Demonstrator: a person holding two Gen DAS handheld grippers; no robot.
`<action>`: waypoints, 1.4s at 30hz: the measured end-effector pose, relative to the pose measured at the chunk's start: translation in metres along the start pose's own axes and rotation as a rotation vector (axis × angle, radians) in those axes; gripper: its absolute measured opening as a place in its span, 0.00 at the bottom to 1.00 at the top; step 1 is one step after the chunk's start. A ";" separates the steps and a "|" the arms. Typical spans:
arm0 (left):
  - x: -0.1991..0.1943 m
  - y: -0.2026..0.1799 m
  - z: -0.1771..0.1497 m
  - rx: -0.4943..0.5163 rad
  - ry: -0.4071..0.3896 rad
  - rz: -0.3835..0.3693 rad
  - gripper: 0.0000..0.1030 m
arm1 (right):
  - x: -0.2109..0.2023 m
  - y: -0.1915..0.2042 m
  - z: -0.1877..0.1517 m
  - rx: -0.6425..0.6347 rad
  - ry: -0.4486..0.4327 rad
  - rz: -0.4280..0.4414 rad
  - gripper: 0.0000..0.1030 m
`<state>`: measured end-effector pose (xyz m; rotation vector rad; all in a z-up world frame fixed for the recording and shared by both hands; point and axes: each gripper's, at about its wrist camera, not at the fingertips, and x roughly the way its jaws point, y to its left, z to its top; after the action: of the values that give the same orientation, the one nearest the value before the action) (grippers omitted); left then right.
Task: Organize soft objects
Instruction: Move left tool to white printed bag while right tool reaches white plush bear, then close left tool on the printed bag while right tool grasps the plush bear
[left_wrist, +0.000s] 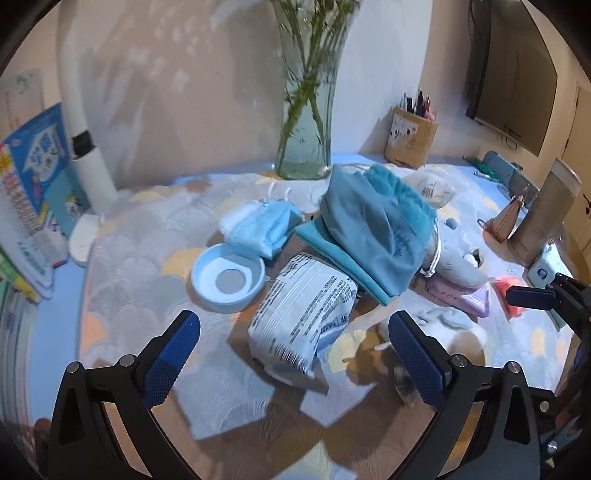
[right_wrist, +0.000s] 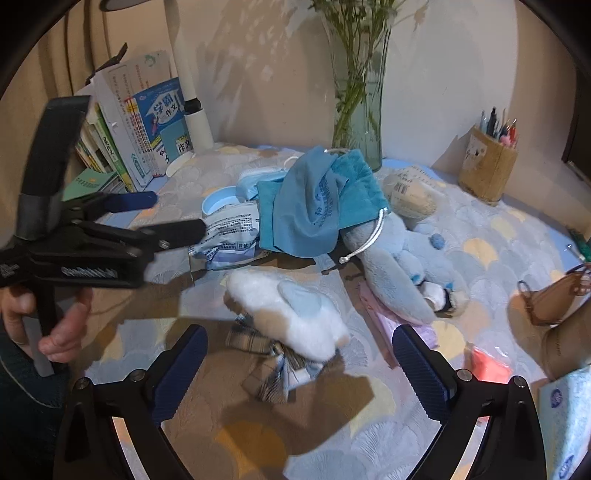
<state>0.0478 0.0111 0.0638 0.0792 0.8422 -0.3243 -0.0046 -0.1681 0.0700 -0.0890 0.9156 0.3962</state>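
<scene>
The left tool (left_wrist: 295, 347) hangs with its jaws spread wide and nothing between them; directly ahead of it, almost in the gap, lies the white printed packet (left_wrist: 303, 314) on the patterned cloth of the counter (left_wrist: 122, 258), its long axis running away from the tool and leaning a little toward the right finger; so the left tool is plainly the nearer one for that packet, and a short push forward would probably bracket it across its narrow width. Beyond the packet, farther ahead and to the right, sits the blue drawstring pouch (left_wrist: 373, 229), heaped over other soft things.

The right tool (right_wrist: 295, 365) is likewise wide open and empty; just ahead of it, between its fingers' lines, lies the white plush (right_wrist: 291, 314) (partly on a plaid cloth (right_wrist: 269, 373)), long axis slanting from far left to near right; the grey-blue plush toy (right_wrist: 402, 266) lies farther ahead and right.
</scene>
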 end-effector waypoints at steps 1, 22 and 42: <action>0.005 -0.001 0.000 0.001 0.004 0.000 0.99 | 0.003 -0.002 0.001 0.008 0.005 0.008 0.96; 0.029 -0.001 -0.001 -0.007 0.014 0.026 0.97 | 0.041 -0.005 0.006 0.027 0.058 0.011 0.92; 0.040 -0.004 -0.005 0.000 0.034 -0.011 0.59 | 0.056 -0.007 0.004 0.048 0.053 0.024 0.55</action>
<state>0.0675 -0.0015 0.0308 0.0800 0.8770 -0.3339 0.0312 -0.1568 0.0282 -0.0445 0.9792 0.3952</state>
